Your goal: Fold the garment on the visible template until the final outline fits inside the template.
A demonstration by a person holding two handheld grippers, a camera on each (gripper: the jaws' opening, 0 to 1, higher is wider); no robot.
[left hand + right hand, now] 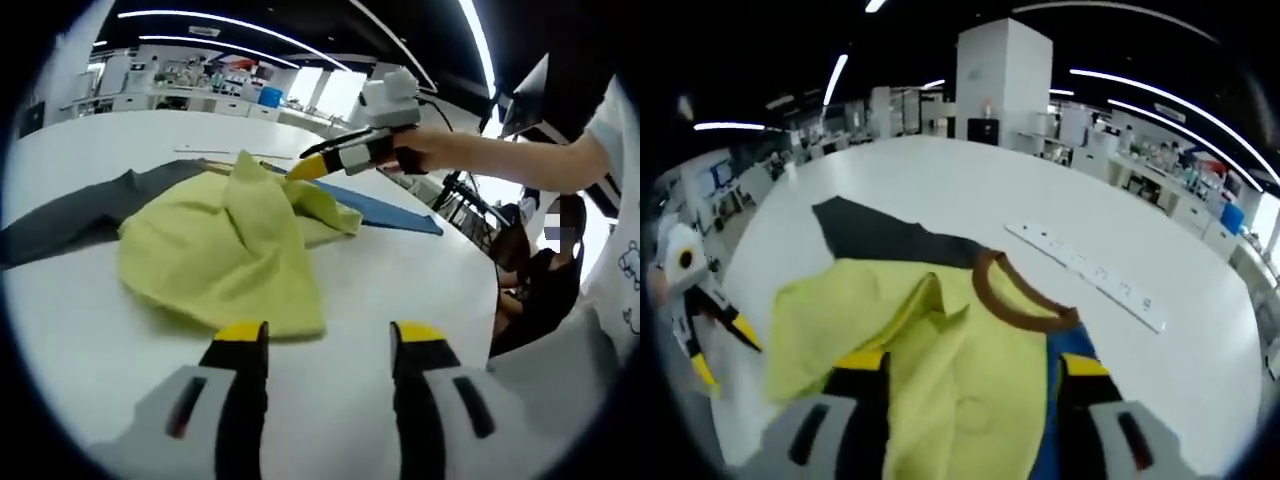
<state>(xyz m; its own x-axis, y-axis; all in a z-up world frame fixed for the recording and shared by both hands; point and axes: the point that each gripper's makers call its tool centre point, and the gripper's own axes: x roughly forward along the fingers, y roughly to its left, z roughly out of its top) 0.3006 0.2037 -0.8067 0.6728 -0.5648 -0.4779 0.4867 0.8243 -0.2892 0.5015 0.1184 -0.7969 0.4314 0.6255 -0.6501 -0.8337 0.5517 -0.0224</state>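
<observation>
White tabletop (pixel 330 380) carries all items. A dark grey sheet (pixel 70 215) lies flat on it, partly under the garment; a blue template (pixel 395 212) extends from beneath the garment's other side.

The yellow-green garment (pixel 215 250) lies crumpled across both, partly folded. In the right gripper view its brown-trimmed collar (pixel 1025 300) points away from the camera, toward a white ruler-like strip (pixel 1090 272) lying apart on the bare tabletop. The garment's long axis cannot be judged in this bunched state.

Right hand-held gripper (pixel 305 167), held by a person's hand (pixel 420 150), has its jaws together on a raised peak of garment fabric. Left hand-held gripper (pixel 330 335) hovers just beside the garment's near edge, jaws apart, holding nothing.
</observation>
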